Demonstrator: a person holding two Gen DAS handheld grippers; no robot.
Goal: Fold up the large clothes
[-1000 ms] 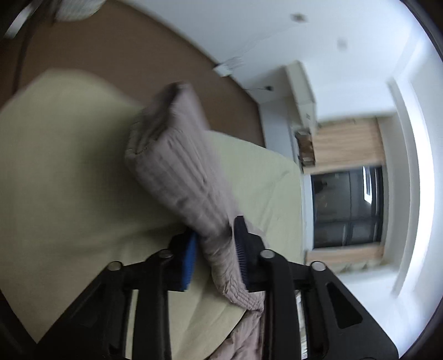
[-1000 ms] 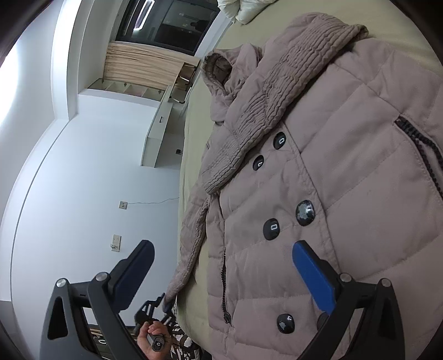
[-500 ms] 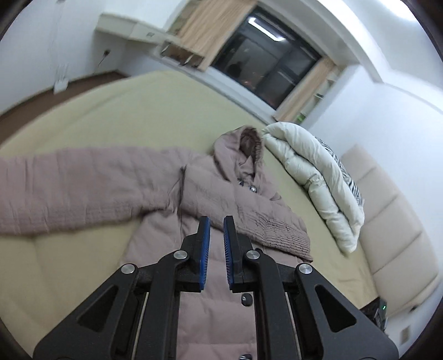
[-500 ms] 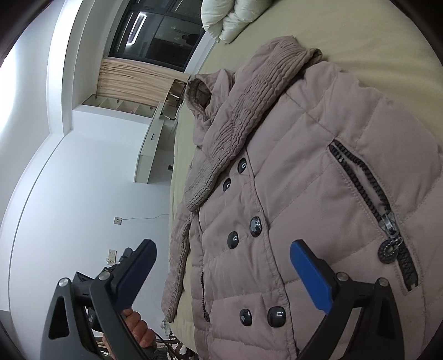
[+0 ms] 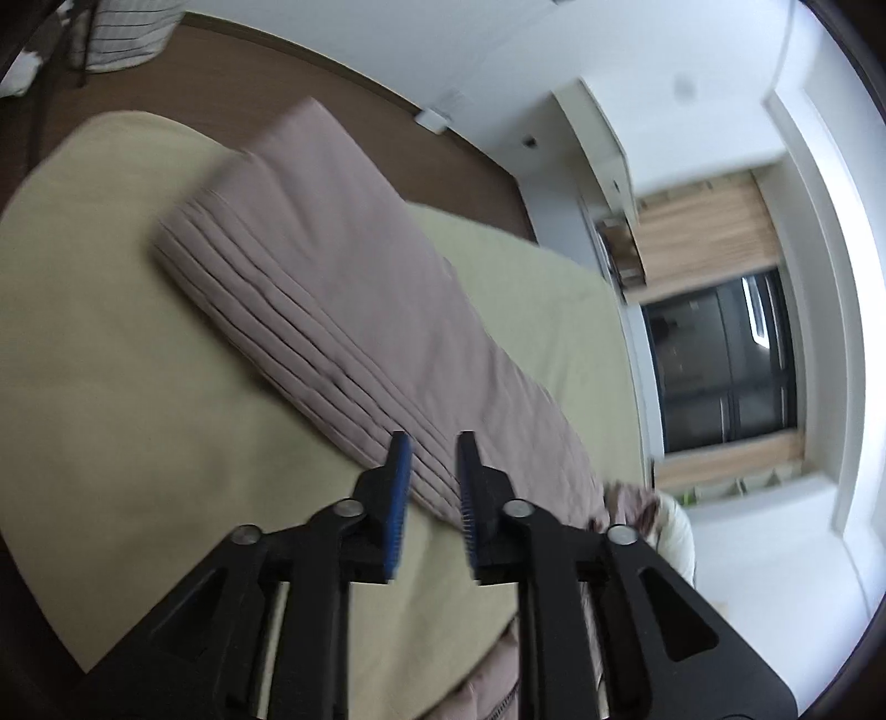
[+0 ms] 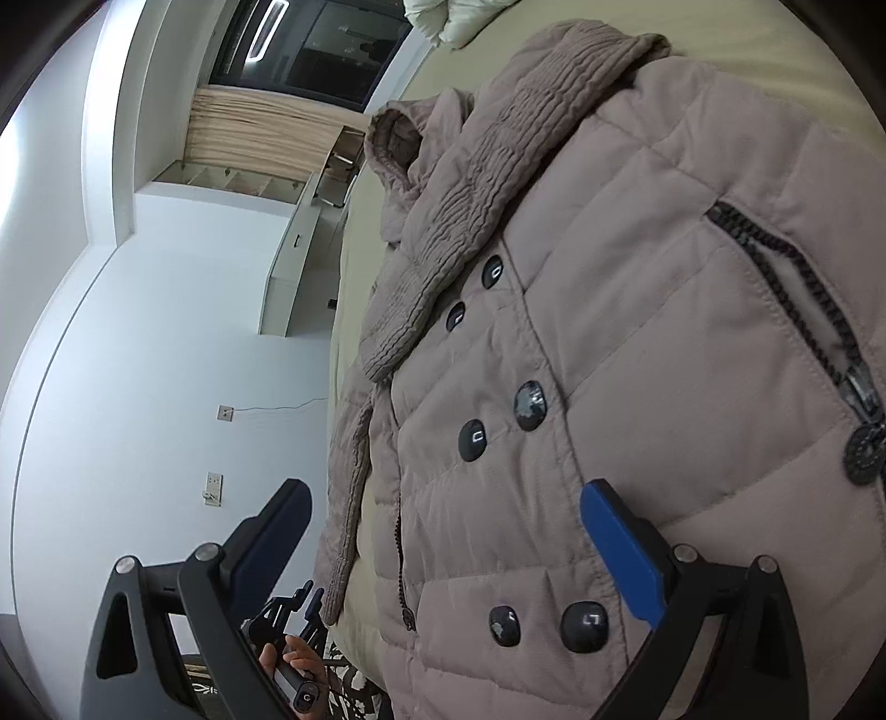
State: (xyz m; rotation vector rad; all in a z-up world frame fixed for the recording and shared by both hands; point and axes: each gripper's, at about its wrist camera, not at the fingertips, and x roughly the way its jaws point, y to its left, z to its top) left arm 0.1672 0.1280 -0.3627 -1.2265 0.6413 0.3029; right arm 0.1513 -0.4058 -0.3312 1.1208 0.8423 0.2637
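Note:
A taupe puffer coat (image 6: 637,360) lies front up on the yellow-green bed sheet (image 5: 111,360), with dark buttons (image 6: 529,404) and a zipped pocket (image 6: 797,288). One ribbed-cuff sleeve (image 6: 487,183) is folded across its chest below the hood (image 6: 398,144). The other sleeve (image 5: 343,310) stretches flat across the sheet. My left gripper (image 5: 432,465) hovers at that sleeve's near edge, jaws opening with a narrow gap, and the pads do not press on the cloth. My right gripper (image 6: 443,520) stands wide open over the coat's buttoned front, holding nothing.
Brown floor (image 5: 221,83) and a white basket (image 5: 127,33) lie beyond the bed's far corner. A white duvet (image 6: 448,16) is heaped at the bed's head near a dark window (image 5: 720,360). A person's hand (image 6: 288,662) holds the left gripper past the bed's edge.
A second ago the left gripper held the sleeve up. It then let go and swung toward the coat body. Now it faces the sleeve lying flat, jaws slightly wider. The right gripper barely moved.

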